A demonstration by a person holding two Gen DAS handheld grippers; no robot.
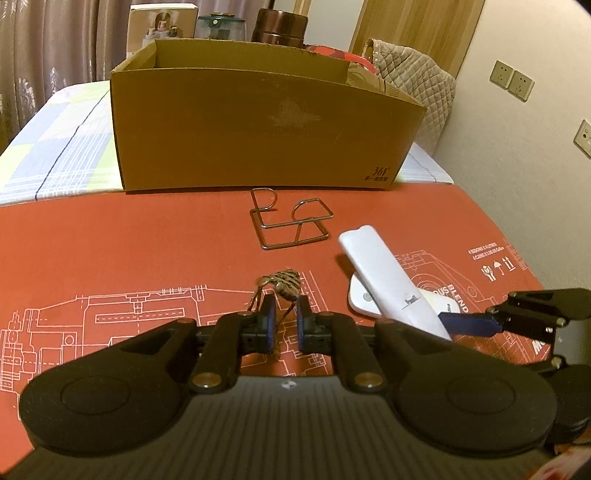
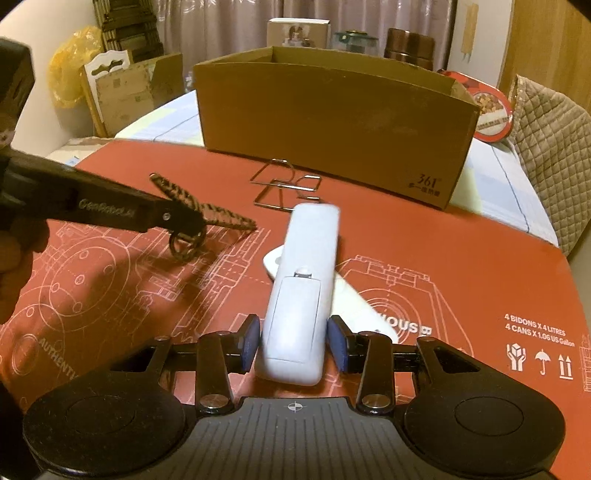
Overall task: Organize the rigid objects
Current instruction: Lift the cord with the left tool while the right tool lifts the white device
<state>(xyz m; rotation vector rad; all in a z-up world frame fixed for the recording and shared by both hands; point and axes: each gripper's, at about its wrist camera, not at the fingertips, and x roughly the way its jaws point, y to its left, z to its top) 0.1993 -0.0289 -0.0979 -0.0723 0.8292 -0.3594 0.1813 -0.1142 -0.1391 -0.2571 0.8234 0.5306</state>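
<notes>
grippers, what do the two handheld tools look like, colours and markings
Both tools, left and right, are matte black with blue pads, brass-coloured pivot screws, round side discs and a ribbed top plate bearing a small white crosshair. The left tool's side shows pale "GenRobot.AI" lettering.

Far side: curtains (image 2: 332, 22), white carton (image 1: 162, 26), glass jar (image 1: 219, 26), brown canister (image 1: 279, 24). Right: quilted chair cover (image 1: 417, 85), wall sockets (image 1: 511, 80), red tin (image 2: 491, 107). Left: yellow bag (image 2: 72, 62). Plaid cloth (image 1: 55, 147) on table.

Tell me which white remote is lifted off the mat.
The upper white remote, gripped back-side-up in the right tongs; the other remote lies flat beneath it.
</notes>
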